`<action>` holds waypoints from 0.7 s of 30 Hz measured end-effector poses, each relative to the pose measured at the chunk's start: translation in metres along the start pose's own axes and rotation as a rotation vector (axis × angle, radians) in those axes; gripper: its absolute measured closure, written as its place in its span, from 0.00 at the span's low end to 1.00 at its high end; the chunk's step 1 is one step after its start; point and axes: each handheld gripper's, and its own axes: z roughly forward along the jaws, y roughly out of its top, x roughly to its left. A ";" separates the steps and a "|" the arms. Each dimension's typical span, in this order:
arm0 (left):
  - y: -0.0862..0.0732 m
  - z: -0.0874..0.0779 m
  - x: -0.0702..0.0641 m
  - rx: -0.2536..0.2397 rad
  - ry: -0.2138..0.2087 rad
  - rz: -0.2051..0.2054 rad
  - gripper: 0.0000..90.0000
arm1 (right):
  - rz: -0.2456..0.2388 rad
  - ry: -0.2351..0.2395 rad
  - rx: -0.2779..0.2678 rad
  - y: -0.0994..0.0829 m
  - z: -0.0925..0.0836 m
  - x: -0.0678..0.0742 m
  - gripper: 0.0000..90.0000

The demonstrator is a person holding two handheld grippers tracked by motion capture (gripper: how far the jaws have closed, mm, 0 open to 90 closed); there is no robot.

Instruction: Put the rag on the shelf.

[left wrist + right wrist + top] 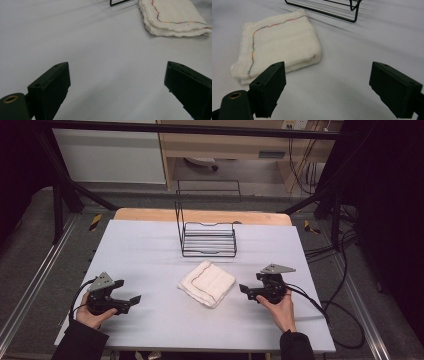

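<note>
Nearby, unlabelled folded cloth (207, 283), wire rack (208, 240)

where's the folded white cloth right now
In the high view the folded white cloth with coloured stitching lies mid-table, just in front of the black wire rack.

High view overhead, facing forward-down; both gripper views low, close over table (150, 250), sharing folded cloth (207, 283).

A pale grey table (150, 245) with a wooden strip along its far edge carries a folded white cloth (207, 283) at centre and a black wire rack (207, 240) just beyond it at twelve o'clock, apart.
</note>
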 end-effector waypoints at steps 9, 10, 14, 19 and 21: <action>-0.001 0.000 0.000 0.002 0.004 -0.003 0.07 | -0.018 0.038 0.030 0.016 0.031 0.006 0.49; -0.001 0.000 0.000 0.003 0.006 -0.002 0.08 | -0.006 0.046 0.027 0.017 0.034 0.006 0.51; -0.001 0.001 0.000 0.005 0.004 -0.001 0.08 | -0.012 0.047 0.045 0.021 0.048 0.006 0.59; -0.001 0.000 0.000 0.002 0.003 -0.004 0.08 | -0.008 0.038 0.073 0.021 0.060 0.005 0.68; -0.001 0.001 0.000 0.004 0.002 -0.002 0.08 | -0.013 0.032 0.096 0.020 0.062 0.004 0.70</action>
